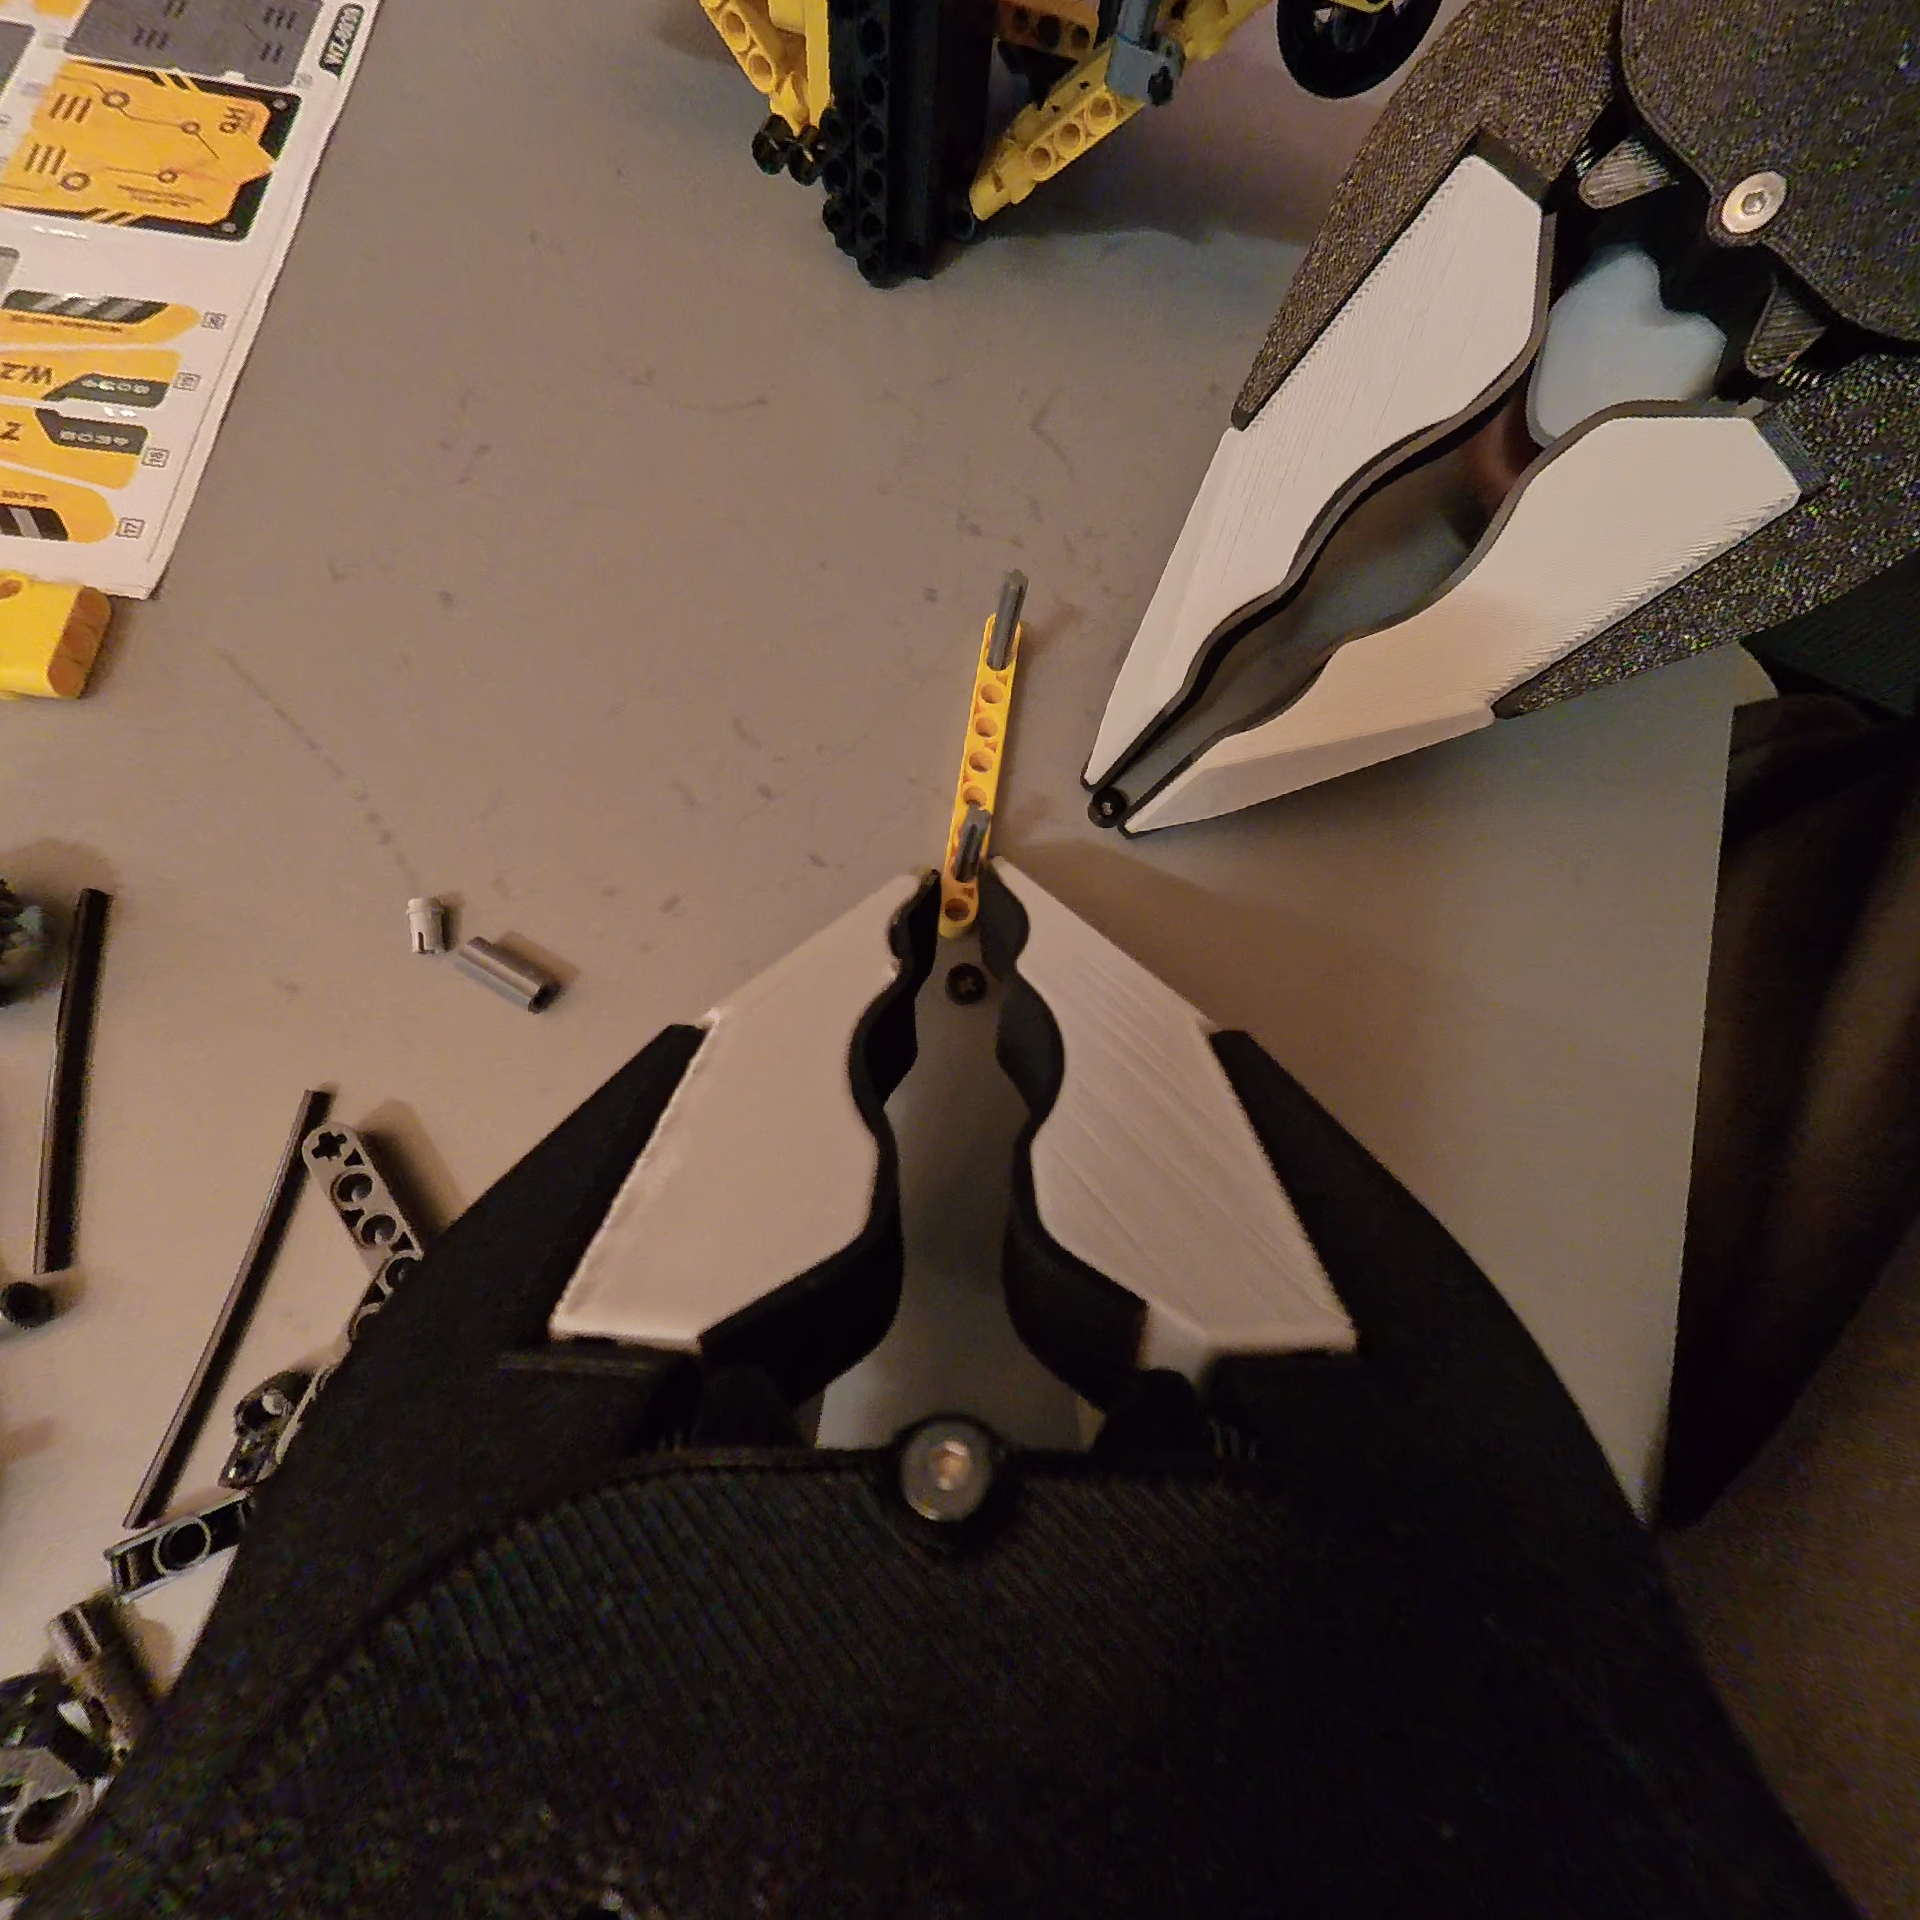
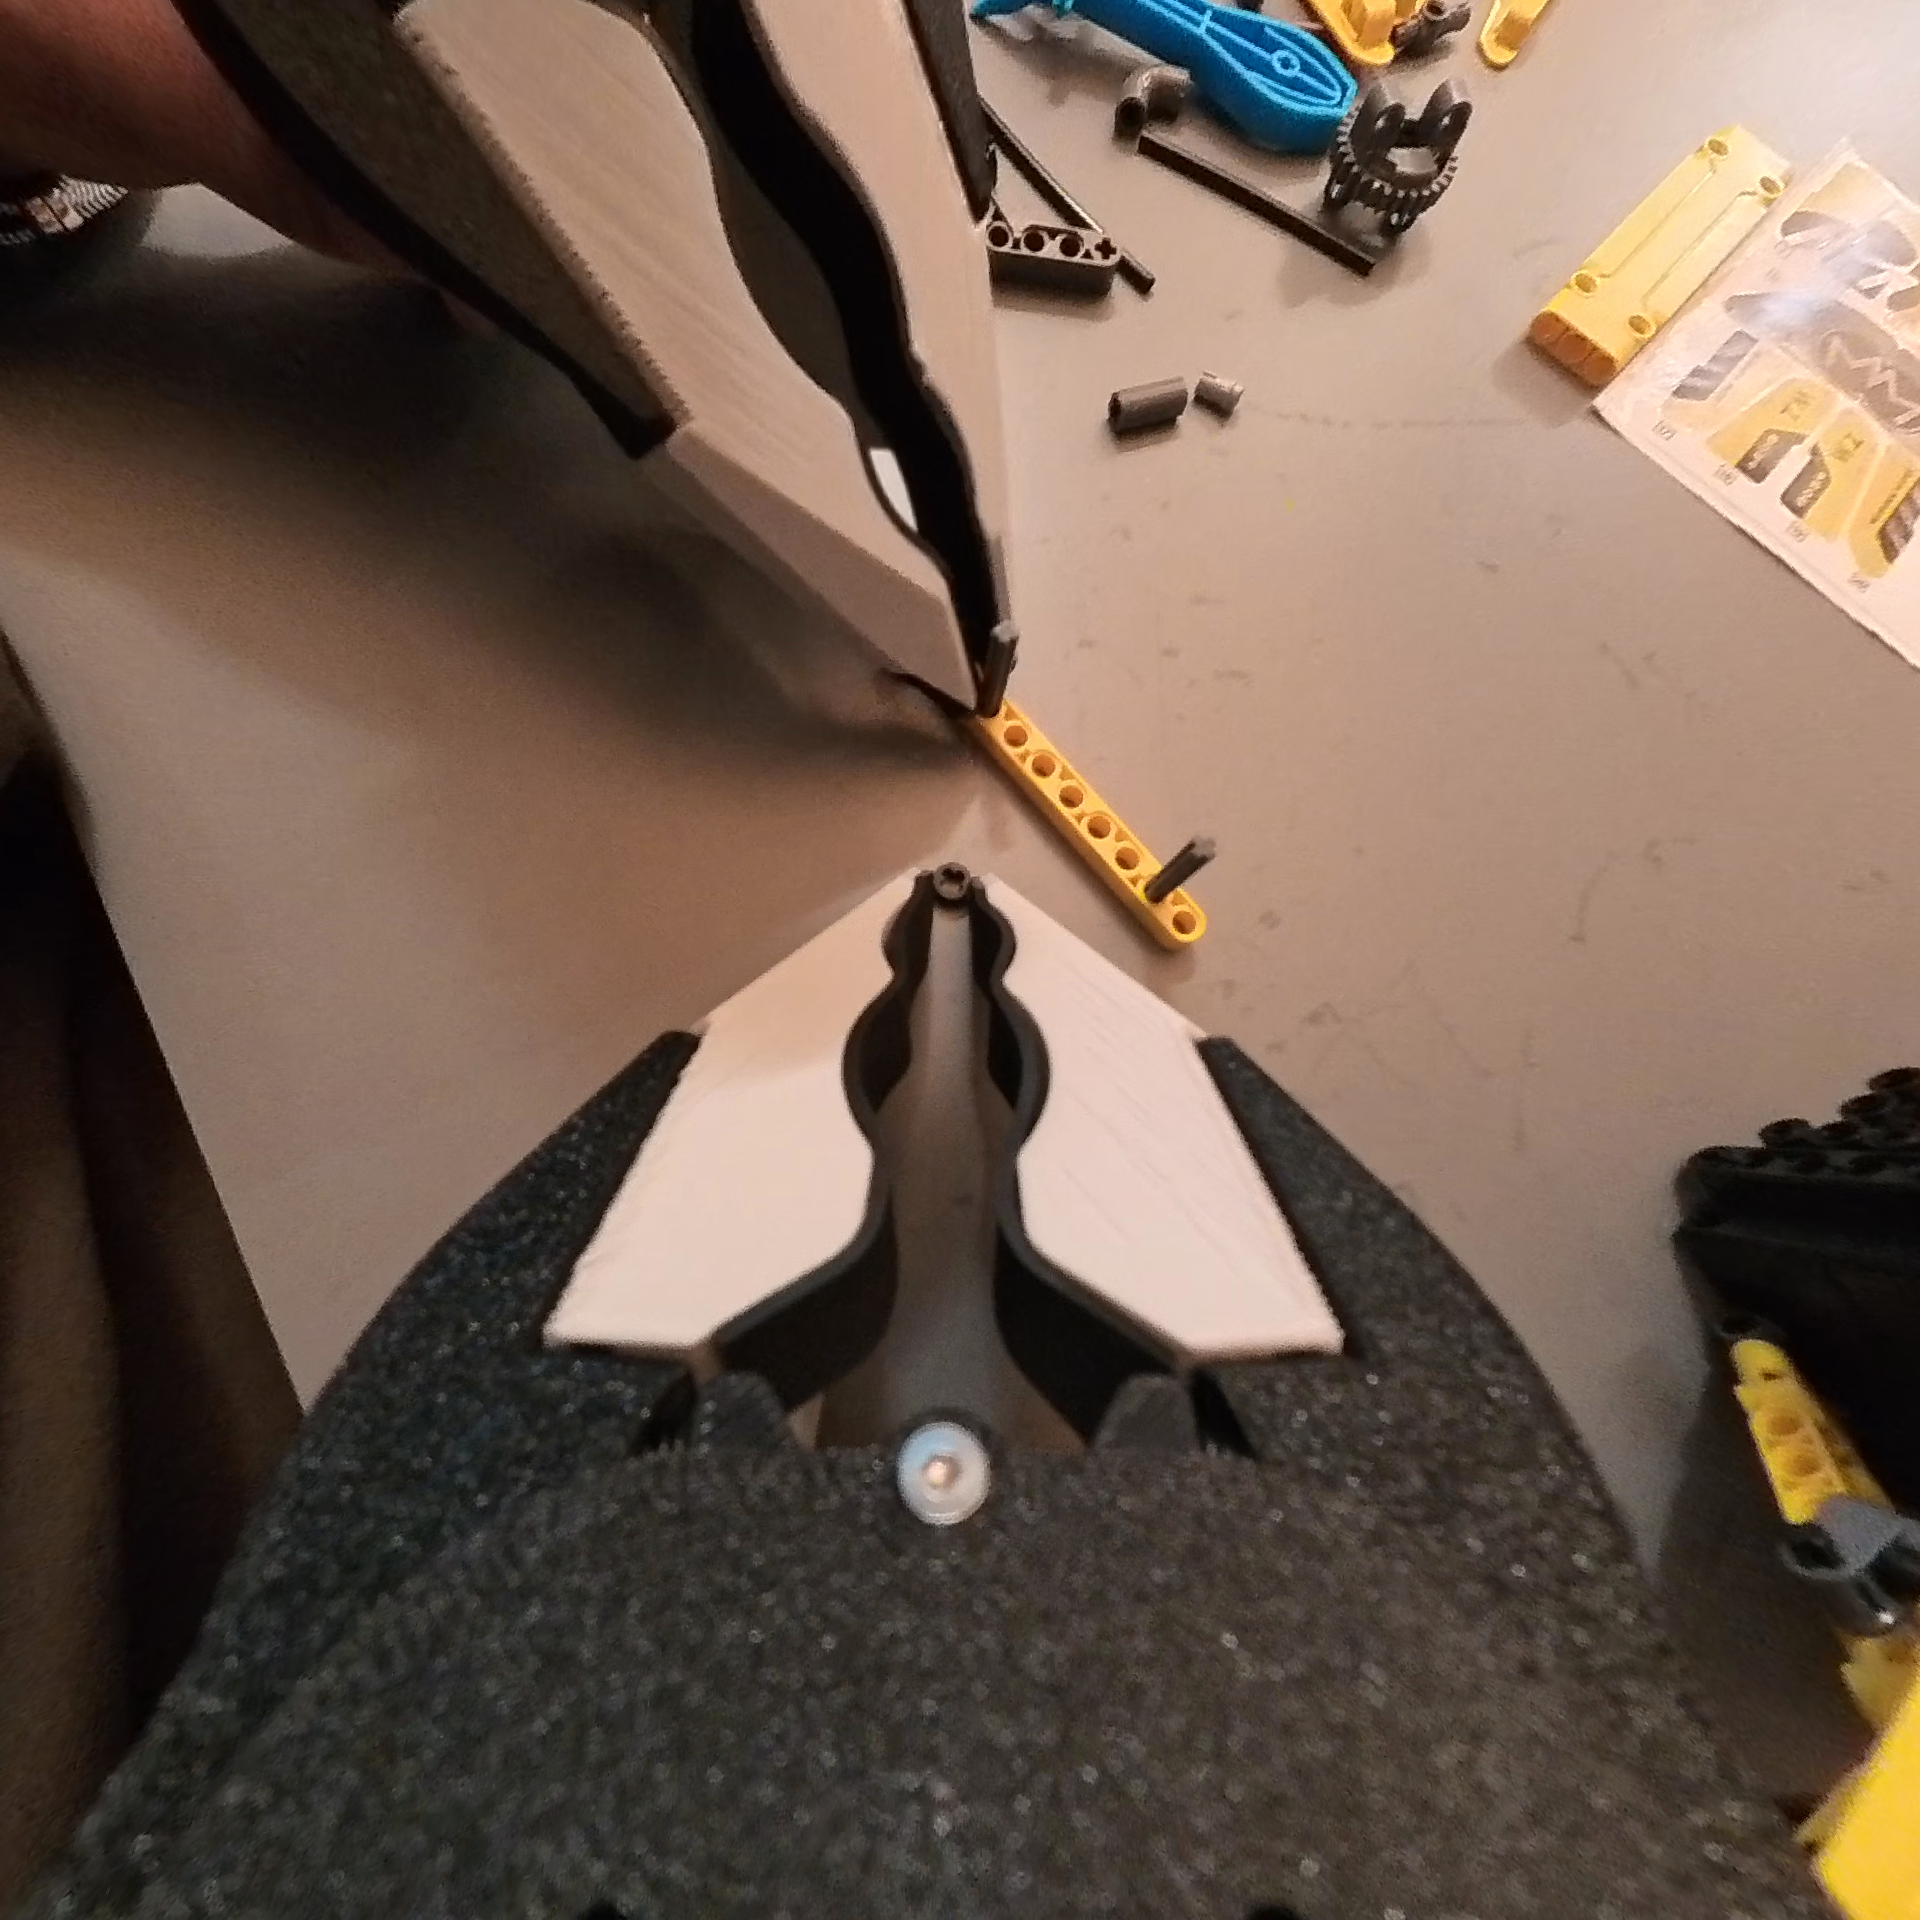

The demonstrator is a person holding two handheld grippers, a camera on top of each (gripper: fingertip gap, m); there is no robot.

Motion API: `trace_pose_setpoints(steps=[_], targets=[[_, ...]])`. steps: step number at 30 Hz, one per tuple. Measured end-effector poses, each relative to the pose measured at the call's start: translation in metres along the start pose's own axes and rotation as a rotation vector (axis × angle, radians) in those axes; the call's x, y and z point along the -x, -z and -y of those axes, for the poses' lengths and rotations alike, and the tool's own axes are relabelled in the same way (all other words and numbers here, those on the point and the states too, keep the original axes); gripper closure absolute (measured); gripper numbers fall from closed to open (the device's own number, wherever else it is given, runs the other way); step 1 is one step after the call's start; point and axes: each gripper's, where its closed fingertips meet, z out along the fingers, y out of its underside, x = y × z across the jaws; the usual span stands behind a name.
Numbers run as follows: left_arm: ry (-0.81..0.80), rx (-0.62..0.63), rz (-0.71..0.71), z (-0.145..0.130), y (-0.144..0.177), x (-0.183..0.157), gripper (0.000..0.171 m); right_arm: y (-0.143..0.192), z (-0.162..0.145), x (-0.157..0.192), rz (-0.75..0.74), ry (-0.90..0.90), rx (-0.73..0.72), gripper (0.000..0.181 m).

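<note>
A long yellow holed beam (image 1: 982, 748) lies on the grey table, with two short grey axles standing in it, one near each end (image 1: 1008, 613) (image 1: 971, 842). My left gripper (image 1: 958, 894) is shut on the beam's near end. In the right wrist view it comes down from the top (image 2: 982, 686) onto that end of the beam (image 2: 1091, 821). My right gripper (image 2: 951, 883) is shut on a small black pin (image 2: 951, 885) and hovers close beside the beam; it also shows in the left wrist view (image 1: 1107, 805). Another small black pin (image 1: 966, 982) shows between my left fingers.
A yellow and black brick model (image 1: 904, 125) stands at the far side and a sticker sheet (image 1: 125, 260) lies far left. A grey sleeve (image 1: 509, 971), black axles (image 1: 68, 1081) and a grey beam (image 1: 364, 1195) lie to the left. The table edge (image 1: 1704, 1039) runs close on the right. Left and right tips are no more than a few centimetres apart.
</note>
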Motion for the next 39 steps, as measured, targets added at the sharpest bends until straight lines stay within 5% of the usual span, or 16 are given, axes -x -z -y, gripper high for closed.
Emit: trace_pose_setpoints(steps=[39], targets=[[-0.041, -0.031, 0.006, 0.006, 0.0008, -0.003, 0.162, -0.0004, -0.0003, -0.0011, 0.003, 0.002, -0.001, 0.175]])
